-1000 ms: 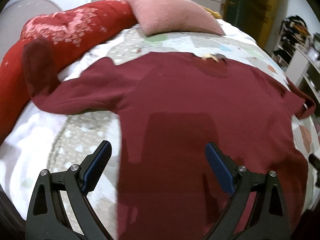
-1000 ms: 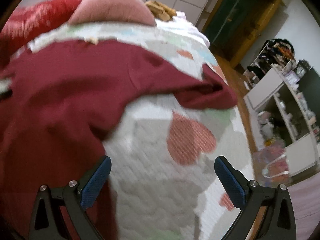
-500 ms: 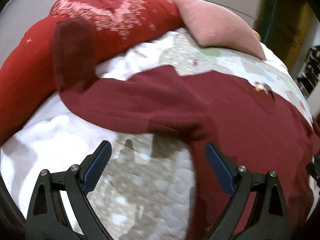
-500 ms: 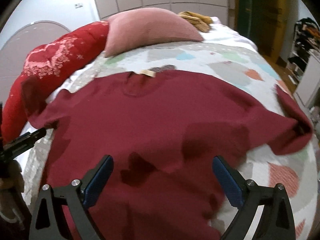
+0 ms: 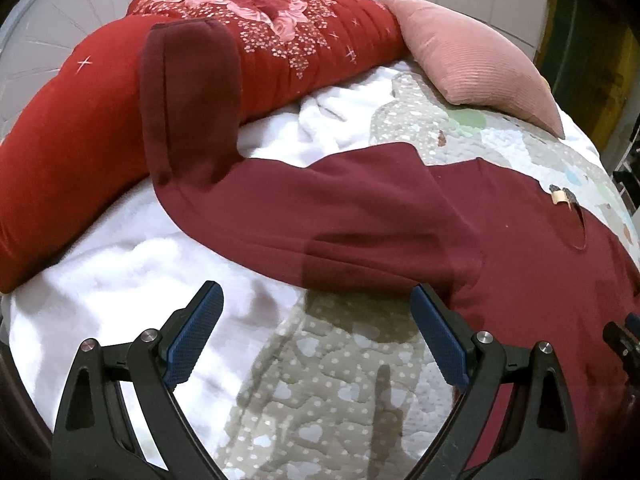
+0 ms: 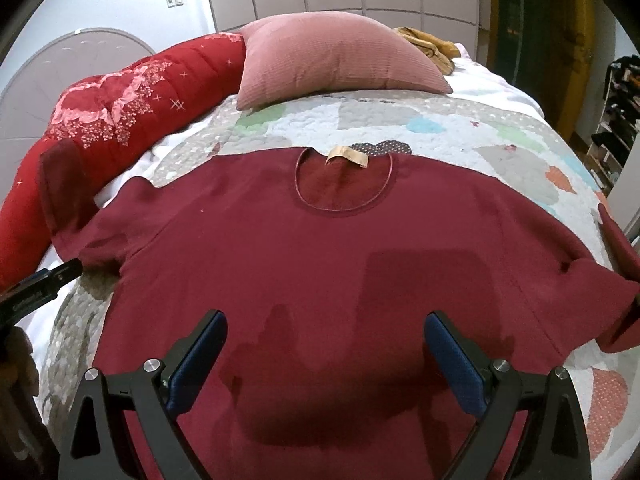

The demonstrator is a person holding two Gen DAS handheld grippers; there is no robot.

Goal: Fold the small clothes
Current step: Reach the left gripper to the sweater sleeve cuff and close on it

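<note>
Sweater (image 6: 320, 264) is laid out flat on the bed (image 6: 500, 136), neck hole at 12 o'clock, not a single fold made yet. One sleeve (image 5: 304, 204) runs up onto the red bolster (image 5: 72, 148) at 10 o'clock. My left hand-held gripper (image 5: 316, 340) and right hand-held gripper (image 6: 326, 360) are both wide apart, holding nothing. Everything's left to do.

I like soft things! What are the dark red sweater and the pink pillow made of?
The dark red sweater looks like soft matte knit, maybe fleecy cotton: it drapes limply and has no shine. The pink pillow looks like ribbed fabric, perhaps corduroy: fine parallel lines cross it.
</note>
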